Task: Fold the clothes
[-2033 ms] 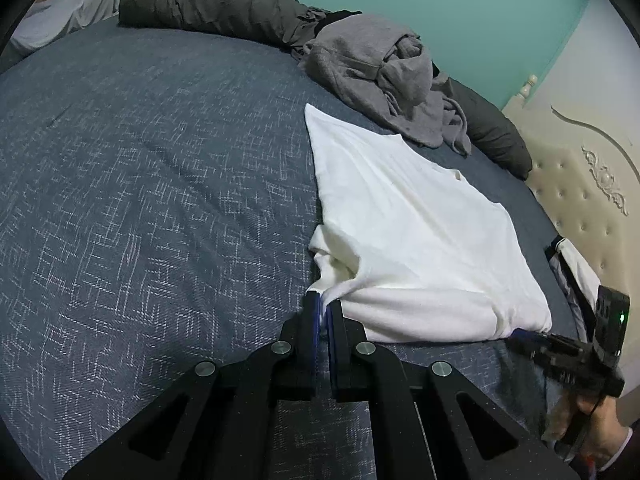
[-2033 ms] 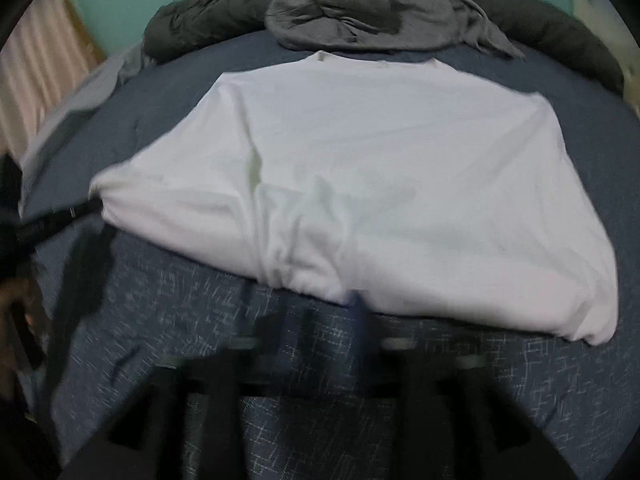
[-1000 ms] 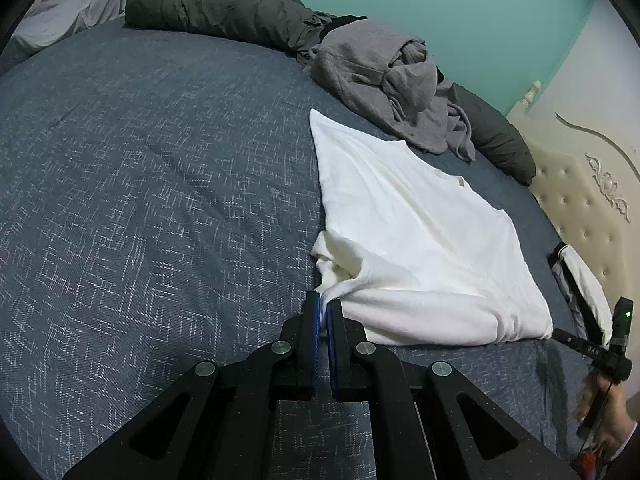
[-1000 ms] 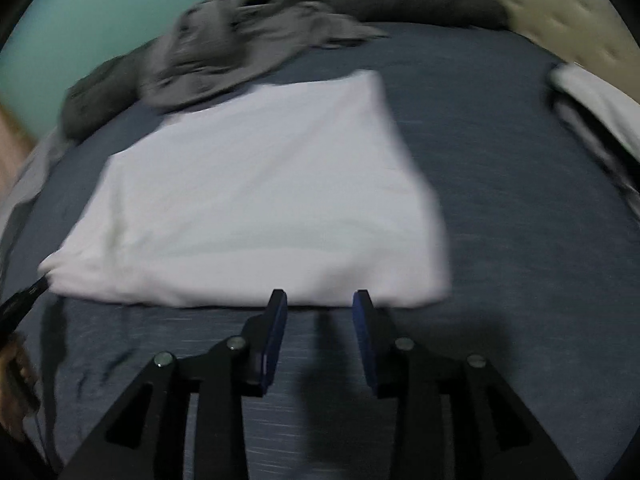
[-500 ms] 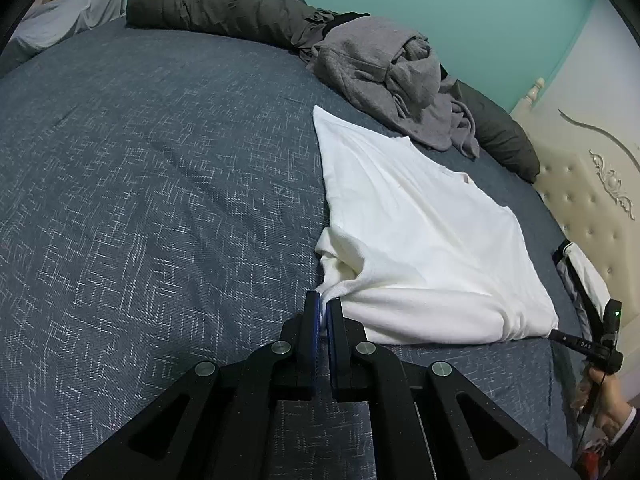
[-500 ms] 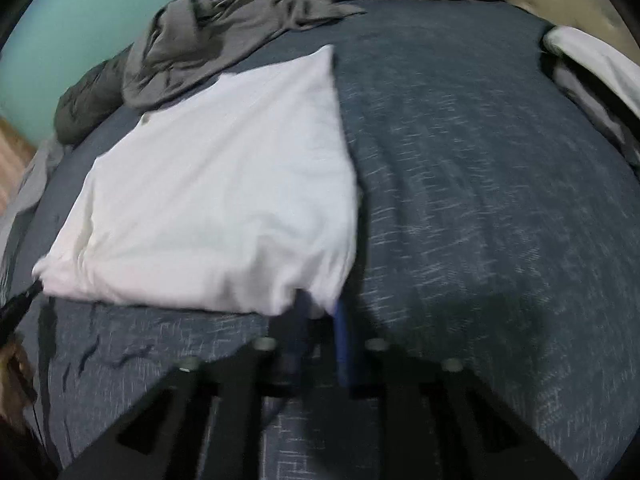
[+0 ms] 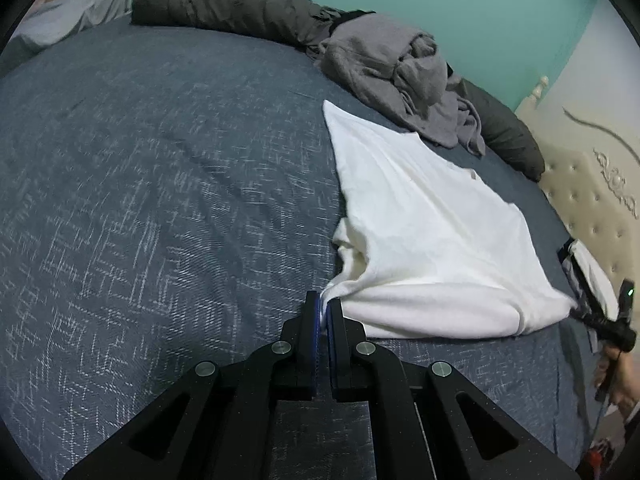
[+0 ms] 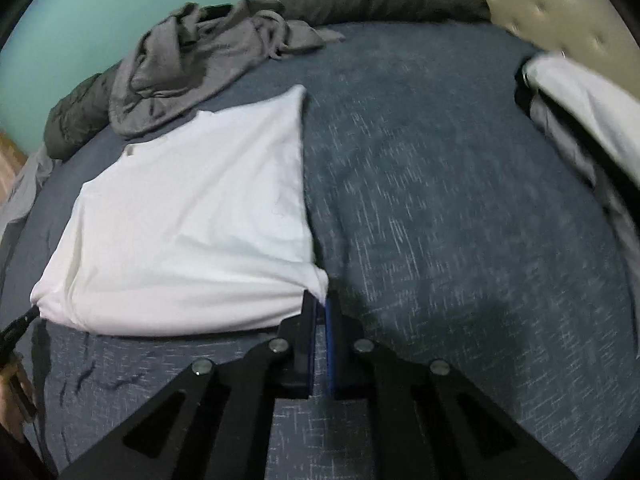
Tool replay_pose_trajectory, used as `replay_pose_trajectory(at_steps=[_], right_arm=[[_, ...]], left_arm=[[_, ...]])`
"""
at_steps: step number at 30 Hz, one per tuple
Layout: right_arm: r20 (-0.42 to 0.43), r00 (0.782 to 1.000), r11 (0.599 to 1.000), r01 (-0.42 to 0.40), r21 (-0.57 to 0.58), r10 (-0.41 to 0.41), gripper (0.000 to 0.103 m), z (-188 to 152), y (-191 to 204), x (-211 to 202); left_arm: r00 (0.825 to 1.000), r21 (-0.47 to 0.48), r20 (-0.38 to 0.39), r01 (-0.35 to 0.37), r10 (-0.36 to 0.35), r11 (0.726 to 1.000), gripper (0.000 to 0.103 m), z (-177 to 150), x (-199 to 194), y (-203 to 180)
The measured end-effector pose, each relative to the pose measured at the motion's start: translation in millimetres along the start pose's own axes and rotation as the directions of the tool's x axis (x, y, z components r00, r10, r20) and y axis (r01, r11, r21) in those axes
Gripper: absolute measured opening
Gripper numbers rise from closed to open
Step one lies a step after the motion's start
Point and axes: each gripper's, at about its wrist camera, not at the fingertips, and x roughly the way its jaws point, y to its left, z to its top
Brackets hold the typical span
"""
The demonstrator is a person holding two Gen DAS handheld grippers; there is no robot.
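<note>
A white T-shirt (image 7: 424, 232) lies partly folded on the dark blue bedspread (image 7: 140, 200). My left gripper (image 7: 323, 304) is shut on the shirt's near left corner, and the cloth bunches up toward its fingers. In the right wrist view the same white T-shirt (image 8: 192, 208) spreads to the left, and my right gripper (image 8: 320, 305) is shut on its near right corner. From the left wrist view the right gripper (image 7: 592, 316) shows at the shirt's far corner, with a hand behind it.
A crumpled grey hoodie (image 7: 396, 76) and a dark olive duvet (image 7: 224, 8) lie at the far edge, by the teal wall. A cream padded headboard (image 7: 592, 184) stands on the right. Folded white and dark clothes (image 8: 580, 120) rest near it.
My right gripper swung from the middle of the hem to the shirt's right corner and shut on it. The left gripper kept its hold on the left corner.
</note>
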Motion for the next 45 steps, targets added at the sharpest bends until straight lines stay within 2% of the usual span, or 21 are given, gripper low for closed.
replay_pose_trajectory(at_steps=[2,5,7,9,11,12,13,18,20,21,22,23,24,25,26,28,31,34,37,40,45], right_arm=[[-0.038,0.999,1.0,-0.005,0.006,0.005,0.003,-9.8,-3.0,10.6],[-0.045,0.998,0.999,-0.034,0.026,0.035,0.004,-18.5,-10.7,16.8],[-0.057,0.997,0.998,-0.044,0.046,0.047,0.012,-17.4,-14.6,16.3],[-0.048,0.998,0.997,-0.032,0.069,0.035,0.013,-10.6,-17.4,9.6],[-0.006,0.999,0.995,-0.053,0.08,0.054,0.028,0.5,-17.2,-2.2],[0.009,0.997,0.994,-0.071,0.085,0.07,0.046,6.2,-16.5,-5.7],[0.018,0.996,0.992,-0.087,0.087,0.085,0.052,11.4,-15.4,-7.8],[-0.049,0.993,0.993,-0.105,0.06,0.108,0.052,29.7,-1.6,19.3],[-0.084,0.994,0.996,-0.068,0.05,0.072,0.052,33.4,1.0,35.1],[-0.102,0.993,0.997,-0.057,0.054,0.062,0.049,33.5,0.8,42.3],[-0.107,0.992,0.996,-0.058,0.066,0.065,0.039,33.8,-1.2,47.2],[-0.11,0.992,0.995,-0.061,0.074,0.069,0.033,34.0,-2.6,51.2],[-0.108,0.991,0.995,-0.071,0.071,0.079,0.018,33.8,-2.6,53.0],[-0.107,0.991,0.995,-0.076,0.065,0.083,0.009,33.8,-2.1,54.3],[-0.107,0.992,0.997,-0.066,0.046,0.071,0.006,34.2,-0.1,54.1],[-0.083,0.996,1.0,-0.03,-0.006,0.03,0.004,36.8,5.3,48.8],[0.0,1.0,1.0,0.01,-0.021,-0.01,0.004,45.9,4.8,34.5],[-0.021,0.999,0.998,0.049,0.026,-0.048,0.001,43.3,-5.5,41.6],[-0.04,0.999,0.995,0.007,0.101,-0.003,0.001,38.4,-20.8,45.6],[-0.027,1.0,0.998,0.003,0.057,-0.001,0.001,38.9,-17.5,38.5],[-0.025,0.999,0.994,0.04,0.103,-0.038,0.002,37.8,-31.9,28.5]], left_arm=[[1.0,-0.01,-0.01,0.014,-0.014,1.0,0.003,-2.7,0.6,2.5],[1.0,0.018,-0.016,0.008,-0.008,1.0,0.004,-3.8,1.4,-0.6],[1.0,0.023,-0.019,0.008,-0.007,1.0,0.004,-4.3,2.4,-2.4],[1.0,0.018,-0.023,0.011,-0.011,1.0,0.004,-4.9,3.2,-2.9],[1.0,0.013,-0.027,0.013,-0.013,1.0,0.004,-5.3,3.7,-2.5],[1.0,0.01,-0.028,0.014,-0.014,1.0,0.004,-5.2,3.5,-2.4],[0.999,0.006,-0.028,0.015,-0.015,1.0,0.004,-5.0,3.1,-2.4],[1.0,0.013,-0.025,0.01,-0.009,1.0,0.004,-4.8,1.4,-4.1],[1.0,0.015,-0.027,0.008,-0.008,1.0,0.004,-5.1,1.5,-3.8],[1.0,0.015,-0.028,0.007,-0.007,1.0,0.004,-5.3,1.6,-3.6],[1.0,0.016,-0.029,0.006,-0.006,1.0,0.004,-5.5,1.7,-3.4],[1.0,0.018,-0.03,0.005,-0.005,1.0,0.004,-5.5,1.9,-3.5],[1.0,0.021,-0.03,0.003,-0.003,1.0,0.004,-5.3,2.1,-3.6],[1.0,0.025,-0.031,0.0,0.001,1.0,0.004,-5.2,2.6,-3.9],[0.999,0.027,-0.033,-0.004,0.005,1.0,0.004,-5.3,3.4,-4.1],[0.999,0.029,-0.035,-0.013,0.014,0.999,0.004,-5.7,4.8,-4.6],[0.999,0.029,-0.041,-0.025,0.026,0.999,0.004,-8.0,6.6,-4.4],[0.999,0.006,-0.045,-0.012,0.012,1.0,0.004,-9.4,7.3,-0.7],[0.999,0.001,-0.041,-0.001,0.001,1.0,0.004,-9.4,5.5,0.4],[0.999,0.019,-0.041,-0.014,0.014,1.0,0.004,-10.5,5.8,-3.7],[0.999,-0.01,-0.044,0.005,-0.006,1.0,0.004,-10.7,5.0,-0.4]])
